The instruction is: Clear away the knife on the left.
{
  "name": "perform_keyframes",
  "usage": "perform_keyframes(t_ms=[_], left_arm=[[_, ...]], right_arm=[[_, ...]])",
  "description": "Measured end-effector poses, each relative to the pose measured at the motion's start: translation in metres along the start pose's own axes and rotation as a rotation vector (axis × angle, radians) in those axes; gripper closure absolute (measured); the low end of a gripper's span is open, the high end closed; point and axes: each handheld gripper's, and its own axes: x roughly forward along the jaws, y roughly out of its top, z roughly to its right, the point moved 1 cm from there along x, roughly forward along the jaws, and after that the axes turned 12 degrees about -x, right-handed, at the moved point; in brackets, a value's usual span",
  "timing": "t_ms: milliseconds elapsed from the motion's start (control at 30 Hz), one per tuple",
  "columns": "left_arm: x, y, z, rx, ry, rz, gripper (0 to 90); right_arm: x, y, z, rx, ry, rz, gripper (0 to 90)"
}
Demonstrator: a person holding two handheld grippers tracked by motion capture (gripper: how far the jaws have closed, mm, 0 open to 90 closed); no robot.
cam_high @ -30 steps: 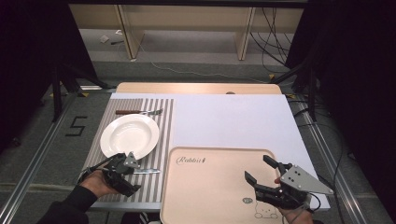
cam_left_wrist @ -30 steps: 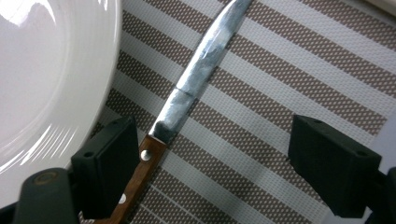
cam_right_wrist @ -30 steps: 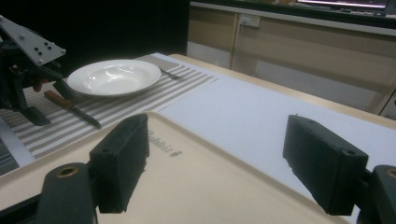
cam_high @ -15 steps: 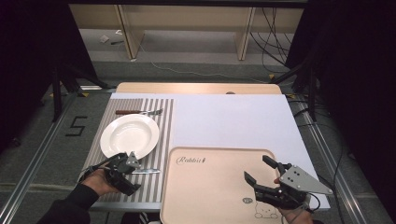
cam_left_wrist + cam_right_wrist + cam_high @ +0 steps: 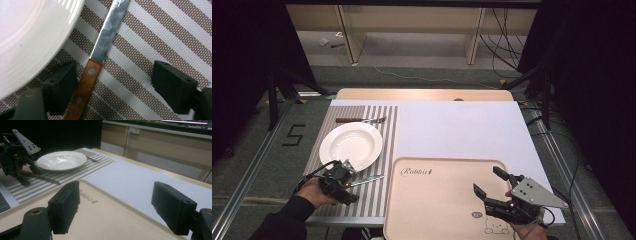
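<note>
Two grippers over the table | left gripper (image 5: 343, 176) straddles the knife (image 5: 100, 52) on the striped mat (image 5: 382, 125), jaws wide and just closing, handle beside one pad, unclamped | plate (image 5: 351, 145) rim just beside the blade | right gripper (image 5: 492, 181) gapes empty above the bare tray (image 5: 437, 200)

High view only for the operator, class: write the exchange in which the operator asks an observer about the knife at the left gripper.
Operator: Is the knife between the jaws?
Observer: Yes. The left gripper straddles the knife at its wooden handle, with the jaws open, having just closed slightly.
Operator: Is the handle centred between them?
Observer: No. It lies close beside the jaw nearer the plate, and the other jaw stands well clear.
</note>
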Motion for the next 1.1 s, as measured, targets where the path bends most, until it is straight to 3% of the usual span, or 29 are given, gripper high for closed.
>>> perform_keyframes(t_ms=[67, 133, 400, 867, 1100], left_arm=[[-0.001, 0.0, -0.001, -0.009, 0.003, -0.003, 23.7], [-0.004, 0.0, -0.005, -0.02, 0.013, -0.009, 32.0], [-0.007, 0.001, -0.007, -0.021, 0.027, -0.04, 46.5], [-0.009, 0.002, -0.009, 0.002, 0.03, -0.069, 64.2], [-0.01, 0.001, -0.012, -0.023, 0.021, -0.077, 71.0]], right_arm=[[0.0, 0.0, 0.0, -0.001, 0.002, 0.0, 23.8], [0.0, 0.0, 0.0, 0.0, -0.001, 0.0, 23.8], [0.0, 0.0, 0.0, -0.001, 0.0, -0.004, 23.8], [0.0, 0.0, 0.0, -0.003, 0.0, -0.005, 23.8], [0.0, -0.001, 0.0, -0.004, 0.002, -0.007, 23.9]])
